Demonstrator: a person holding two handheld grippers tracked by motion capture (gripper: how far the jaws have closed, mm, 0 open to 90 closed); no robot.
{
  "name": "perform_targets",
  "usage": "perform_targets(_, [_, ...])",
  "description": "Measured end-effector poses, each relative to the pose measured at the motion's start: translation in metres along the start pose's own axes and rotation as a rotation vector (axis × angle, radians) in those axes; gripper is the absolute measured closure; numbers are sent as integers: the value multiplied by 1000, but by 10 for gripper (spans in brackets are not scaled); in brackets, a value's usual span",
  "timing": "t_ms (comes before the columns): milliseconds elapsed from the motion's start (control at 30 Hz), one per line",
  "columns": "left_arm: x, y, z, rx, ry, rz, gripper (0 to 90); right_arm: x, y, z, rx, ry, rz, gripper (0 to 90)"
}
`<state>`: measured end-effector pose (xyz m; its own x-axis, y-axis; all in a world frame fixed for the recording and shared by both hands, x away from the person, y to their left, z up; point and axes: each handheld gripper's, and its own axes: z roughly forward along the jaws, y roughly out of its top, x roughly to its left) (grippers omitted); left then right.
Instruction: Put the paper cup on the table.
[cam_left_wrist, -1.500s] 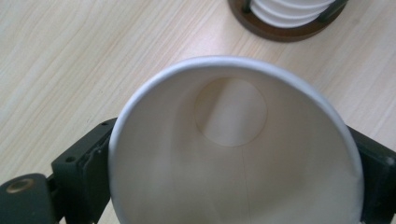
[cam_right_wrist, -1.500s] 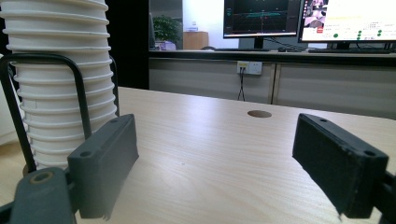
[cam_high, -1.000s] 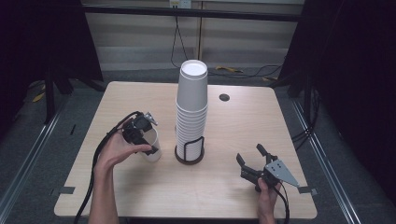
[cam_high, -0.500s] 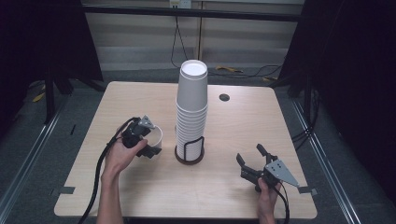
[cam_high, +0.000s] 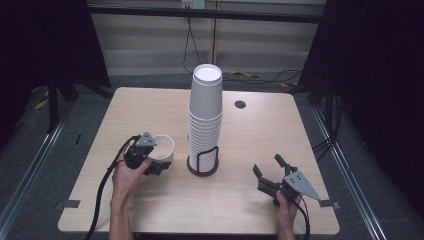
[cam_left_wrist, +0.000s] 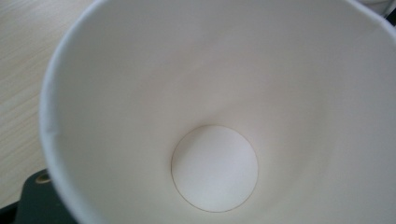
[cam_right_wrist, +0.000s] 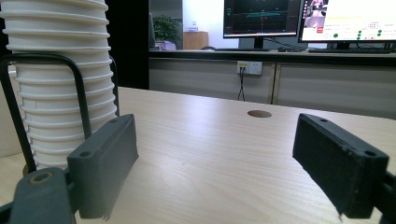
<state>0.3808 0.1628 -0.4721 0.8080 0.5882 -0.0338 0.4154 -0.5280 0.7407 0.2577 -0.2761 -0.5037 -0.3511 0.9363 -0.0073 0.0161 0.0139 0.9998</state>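
Note:
A white paper cup (cam_high: 163, 146) stands open side up on the table, left of a tall stack of white cups (cam_high: 205, 115). My left gripper (cam_high: 156, 165) reaches in at the cup's near side, and its jaws have just been closing on the cup's wall. In the left gripper view I look straight down into the cup (cam_left_wrist: 215, 116), with one black finger (cam_left_wrist: 35, 200) outside its rim. My right gripper (cam_high: 270, 170) rests on the table at the front right, open with nothing in it (cam_right_wrist: 215, 154). The stack (cam_right_wrist: 60, 88) rises just to the left of its jaws.
The stack sits in a black wire holder (cam_high: 202, 162) with a round base; its wire loop (cam_right_wrist: 77, 88) is close to my right gripper's left finger. A small round hole (cam_high: 240, 104) lies in the tabletop behind. Cables trail from both grippers off the front edge.
My left hand has come down and toward the front edge, staying with the single cup. The right gripper has stayed where it was.

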Motion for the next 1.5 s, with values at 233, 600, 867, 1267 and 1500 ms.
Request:
perform_targets(233, [-2,-16,0,-50,21,-60,152,0,0,0,0,0,-1,135])
perform_targets(600, [-12,-27,-12,-85,88,-89,153,0,0,0,0,-1,0,135])
perform_targets(867, [-27,-37,-21,-136,112,-133,158,0,0,0,1,1,-1,135])
perform_targets(1267, [-60,-58,-34,-270,90,-110,198,0,0,0,1,1,-1,135])
perform_targets(1500, [-82,-60,-23,-417,9,-87,170,0,0,0,1,-1,-1,135])
